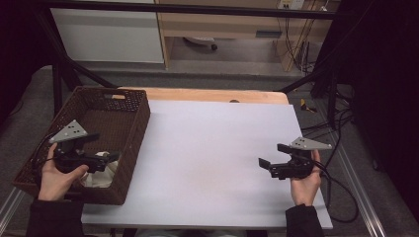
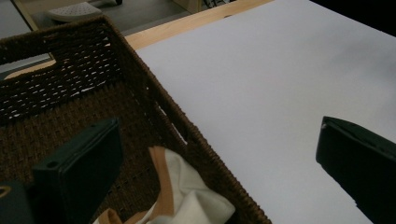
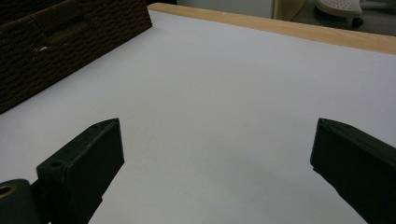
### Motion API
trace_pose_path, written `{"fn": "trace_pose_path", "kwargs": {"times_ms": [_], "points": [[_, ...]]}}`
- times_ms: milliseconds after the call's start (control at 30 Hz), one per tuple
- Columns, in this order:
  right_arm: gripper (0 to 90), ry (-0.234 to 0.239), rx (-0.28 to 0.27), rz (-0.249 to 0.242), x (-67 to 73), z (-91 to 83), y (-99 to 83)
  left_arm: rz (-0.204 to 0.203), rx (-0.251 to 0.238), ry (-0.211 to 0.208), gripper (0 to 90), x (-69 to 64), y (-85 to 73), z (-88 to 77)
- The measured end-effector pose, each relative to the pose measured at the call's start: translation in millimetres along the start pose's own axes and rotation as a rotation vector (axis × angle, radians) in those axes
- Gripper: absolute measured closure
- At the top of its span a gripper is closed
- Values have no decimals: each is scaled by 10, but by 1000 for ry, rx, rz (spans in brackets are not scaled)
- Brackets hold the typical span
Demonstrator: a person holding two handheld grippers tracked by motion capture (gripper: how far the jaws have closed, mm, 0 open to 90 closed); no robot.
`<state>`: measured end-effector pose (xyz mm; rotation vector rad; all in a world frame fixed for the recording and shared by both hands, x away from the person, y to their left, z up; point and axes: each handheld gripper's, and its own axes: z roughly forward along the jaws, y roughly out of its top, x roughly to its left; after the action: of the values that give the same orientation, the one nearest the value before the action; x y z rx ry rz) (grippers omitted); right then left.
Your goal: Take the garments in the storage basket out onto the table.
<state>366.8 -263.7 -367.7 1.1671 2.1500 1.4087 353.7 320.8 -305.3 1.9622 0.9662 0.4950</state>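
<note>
No readable text, label, brand, number or sign anywhere. Woven basket [image 1: 134, 129], white cloth [image 2: 187, 196], white surface [image 1: 212, 148], both grippers: all unmarked. Small plate on far shelf [image 1: 290, 4] too blurred to read.

The right claw [image 3: 217, 172] hung with its jaws spread wide over the bare white tabletop [image 3: 224, 93]. A brown wicker basket [image 3: 56, 42] stood at the far left.

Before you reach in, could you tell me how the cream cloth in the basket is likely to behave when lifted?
The cream cloth lies crumpled in soft folds, so it will probably hang floppy and drape. It looks thin, likely light. Bunched against the basket wall, it might drag on the rough weave.
</note>
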Motion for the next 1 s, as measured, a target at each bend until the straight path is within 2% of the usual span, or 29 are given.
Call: {"fn": "trace_pose_path", "kwargs": {"times_ms": [367,567,867,1000], "points": [[30,-3,5,-3,2,3,-1,-14,46,39,9,77,-126,-39],[30,-3,3,-4,1,3,-1,-22,72,40,15,89,-187,-33],[31,-4,4,-4,1,1,-2,-63,104,61,39,119,-290,-47],[31,-4,5,-3,1,-1,-2,-87,129,77,77,132,-334,-36]]}}
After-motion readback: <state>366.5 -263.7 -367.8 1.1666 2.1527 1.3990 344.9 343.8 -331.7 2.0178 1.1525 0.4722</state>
